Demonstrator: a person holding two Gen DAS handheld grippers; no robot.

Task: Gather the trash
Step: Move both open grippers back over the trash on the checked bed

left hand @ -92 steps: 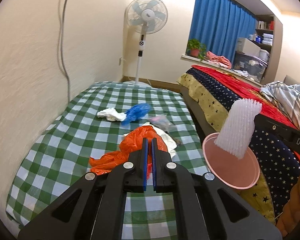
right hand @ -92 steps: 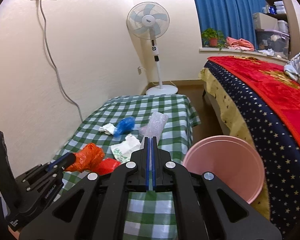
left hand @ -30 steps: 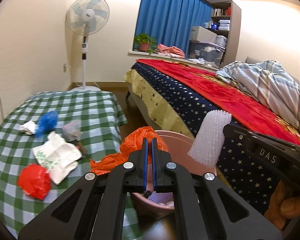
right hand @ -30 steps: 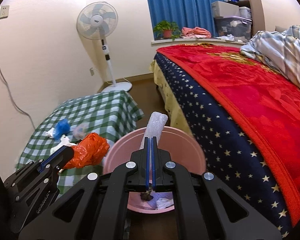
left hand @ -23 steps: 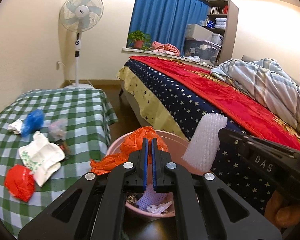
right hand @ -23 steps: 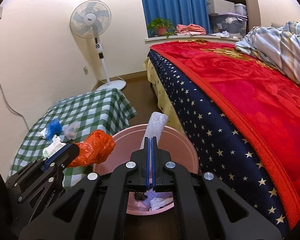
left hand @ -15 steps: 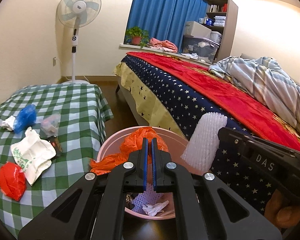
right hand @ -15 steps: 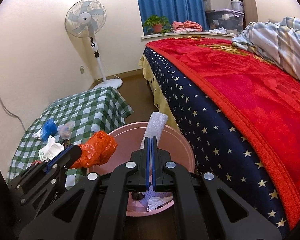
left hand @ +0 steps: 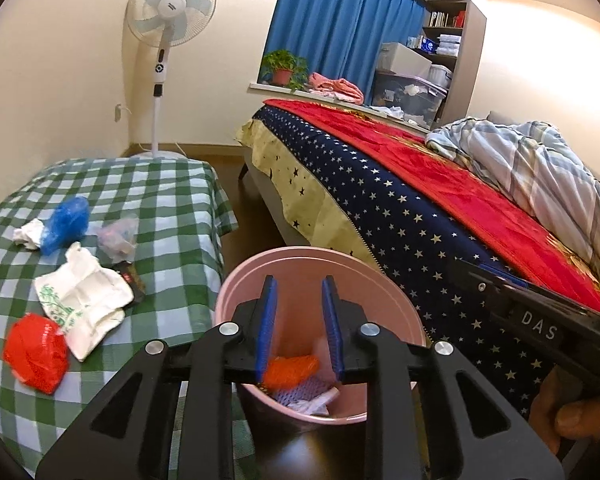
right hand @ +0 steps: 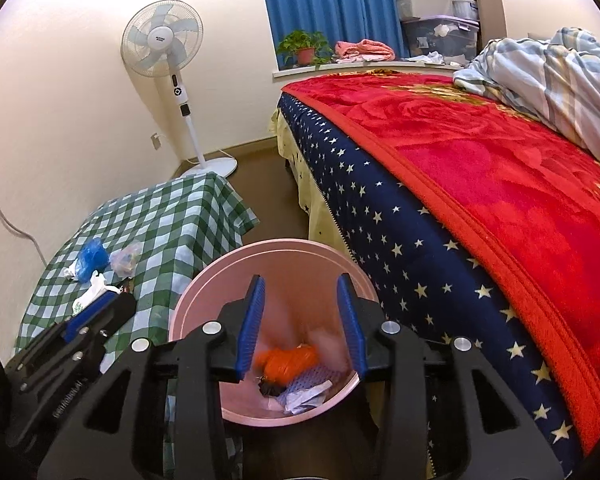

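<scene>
Now orange bag (left hand: 291,369) below parted left gripper (left hand: 298,322).

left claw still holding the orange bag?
No: in the left wrist view the left claw is open and empty, and the orange bag lies inside the pink bin.

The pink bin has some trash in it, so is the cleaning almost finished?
Partly. The orange bag and some white scraps lie inside the pink bin. Both the left gripper and right gripper hang open over it, holding nothing. Left on the checked table: a red bag, white bag, blue bag, clear bag and crumpled tissue.
</scene>
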